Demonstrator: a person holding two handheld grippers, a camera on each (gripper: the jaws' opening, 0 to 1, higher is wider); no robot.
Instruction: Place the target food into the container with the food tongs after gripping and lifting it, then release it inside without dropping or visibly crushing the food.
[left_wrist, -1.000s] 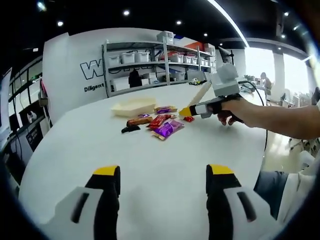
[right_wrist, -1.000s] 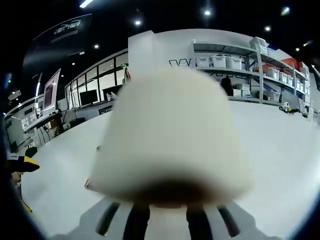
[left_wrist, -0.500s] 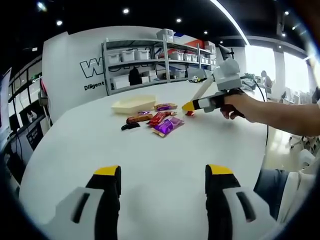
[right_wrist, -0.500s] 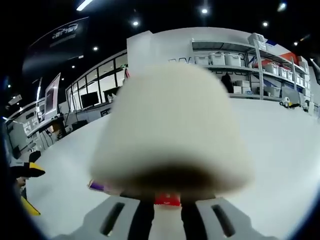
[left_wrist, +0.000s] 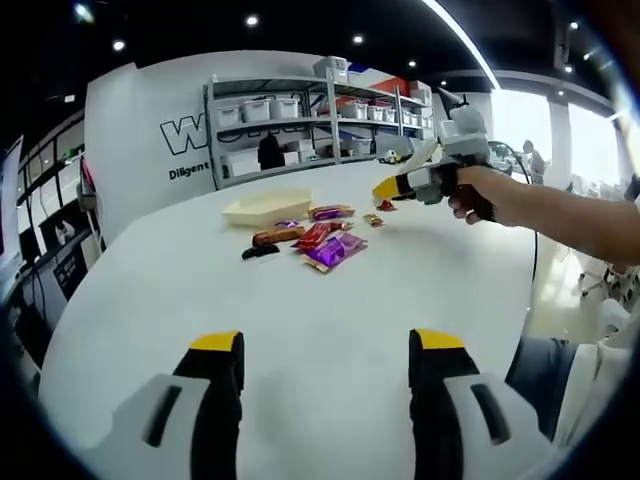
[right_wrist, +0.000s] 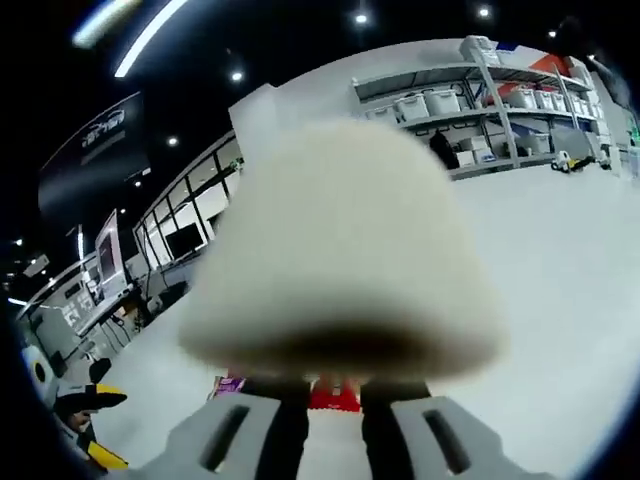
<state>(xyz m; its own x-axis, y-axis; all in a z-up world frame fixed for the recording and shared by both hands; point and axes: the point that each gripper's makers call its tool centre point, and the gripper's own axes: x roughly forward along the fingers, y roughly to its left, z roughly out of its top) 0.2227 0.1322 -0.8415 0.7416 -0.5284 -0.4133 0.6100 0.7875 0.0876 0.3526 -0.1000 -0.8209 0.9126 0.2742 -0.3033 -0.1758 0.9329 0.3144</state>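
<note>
Small red snack (left_wrist: 386, 205) pinched at the tip of the food tongs (left_wrist: 420, 158), raised off the white table (left_wrist: 300, 320), right of the cream container (left_wrist: 267, 209). Right gripper (left_wrist: 393, 188) clamped on the tongs (right_wrist: 340, 260). Wrapped snacks (left_wrist: 318, 243) just before the container. Left gripper (left_wrist: 325, 380) spread, empty.

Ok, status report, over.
Left gripper open, low over table. Right gripper shut on tongs, red snack pinched. Tray not yet reached; snack pile beside it.
</note>
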